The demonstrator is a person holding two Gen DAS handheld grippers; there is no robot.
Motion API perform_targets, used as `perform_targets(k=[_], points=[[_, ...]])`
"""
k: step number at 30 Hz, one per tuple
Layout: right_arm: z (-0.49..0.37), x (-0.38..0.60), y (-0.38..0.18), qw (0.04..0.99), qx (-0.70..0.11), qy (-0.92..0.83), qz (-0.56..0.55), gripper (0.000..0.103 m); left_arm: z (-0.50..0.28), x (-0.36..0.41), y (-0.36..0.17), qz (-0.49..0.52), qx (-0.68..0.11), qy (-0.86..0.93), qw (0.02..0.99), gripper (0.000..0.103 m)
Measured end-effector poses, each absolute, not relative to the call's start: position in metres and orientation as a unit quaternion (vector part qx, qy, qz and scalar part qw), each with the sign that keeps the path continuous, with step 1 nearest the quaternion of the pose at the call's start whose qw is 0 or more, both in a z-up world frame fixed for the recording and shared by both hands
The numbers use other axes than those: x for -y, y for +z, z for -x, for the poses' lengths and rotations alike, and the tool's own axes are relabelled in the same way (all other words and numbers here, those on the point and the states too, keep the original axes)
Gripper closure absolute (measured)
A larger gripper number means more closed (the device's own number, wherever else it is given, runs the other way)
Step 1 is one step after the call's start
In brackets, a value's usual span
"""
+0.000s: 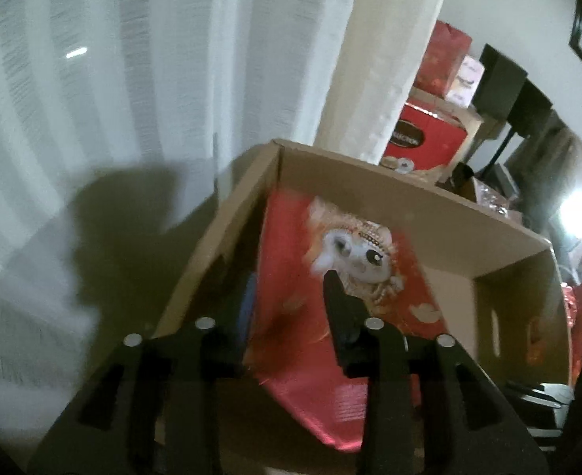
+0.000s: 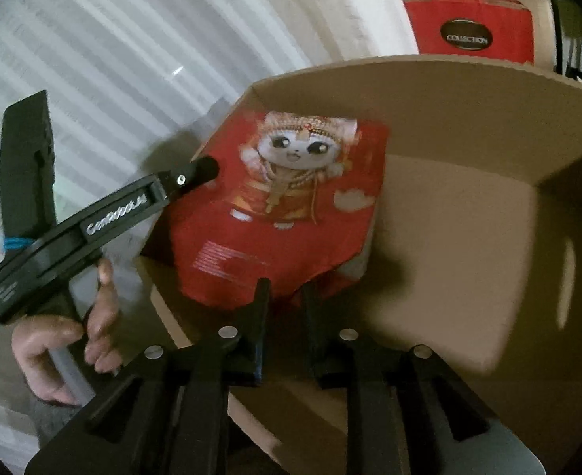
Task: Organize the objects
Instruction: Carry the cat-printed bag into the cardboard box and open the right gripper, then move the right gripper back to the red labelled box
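Note:
A flat red packet (image 2: 291, 213) printed with a cartoon cat stands tilted against the left wall of an open cardboard box (image 2: 469, 111). My right gripper (image 2: 287, 297) is shut on the packet's lower edge. My left gripper (image 1: 291, 297) is shut on the same packet (image 1: 310, 376) at its left edge; one finger (image 1: 338, 308) lies across the printed face and the other is behind the packet. In the right wrist view the left gripper (image 2: 203, 170) reaches in over the box's left wall, with a hand on its handle.
The box (image 1: 429, 194) stands before white curtains (image 1: 132, 79). Behind it are stacked red gift boxes (image 1: 429, 134), one marked "COLLECTION" (image 2: 469, 27), and dark equipment (image 1: 504, 79) at the right. The box floor (image 2: 449, 257) right of the packet is bare cardboard.

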State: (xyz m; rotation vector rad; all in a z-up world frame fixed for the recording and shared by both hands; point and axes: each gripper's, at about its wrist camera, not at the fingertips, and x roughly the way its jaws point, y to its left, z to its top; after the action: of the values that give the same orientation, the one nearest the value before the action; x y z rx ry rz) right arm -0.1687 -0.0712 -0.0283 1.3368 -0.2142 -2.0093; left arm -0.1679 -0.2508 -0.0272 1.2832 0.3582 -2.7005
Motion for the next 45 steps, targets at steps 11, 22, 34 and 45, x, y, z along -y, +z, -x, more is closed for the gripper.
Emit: perform_targets(k=[11,22,34,45], points=[[0.153,0.049,0.005,0.345,0.028,-0.804,-0.484,0.057,0.156,0.228,-0.01,-0.4,-0.112,-0.909,0.041,0.022],[0.137,-0.022,0.056,0.273,0.003,-0.861,-0.428,0.021,0.128,0.166,0.022,-0.359,-0.065,-0.931,-0.003,0.011],[0.113,-0.112,0.064,0.188,0.011,-0.886,-0.424,0.017,0.11,0.1,0.042,-0.339,-0.062,-0.937,-0.058,0.0],[0.097,-0.199,0.065,0.115,0.047,-0.901,-0.415,0.017,0.102,0.043,0.04,-0.356,-0.06,-0.926,-0.111,0.0]])
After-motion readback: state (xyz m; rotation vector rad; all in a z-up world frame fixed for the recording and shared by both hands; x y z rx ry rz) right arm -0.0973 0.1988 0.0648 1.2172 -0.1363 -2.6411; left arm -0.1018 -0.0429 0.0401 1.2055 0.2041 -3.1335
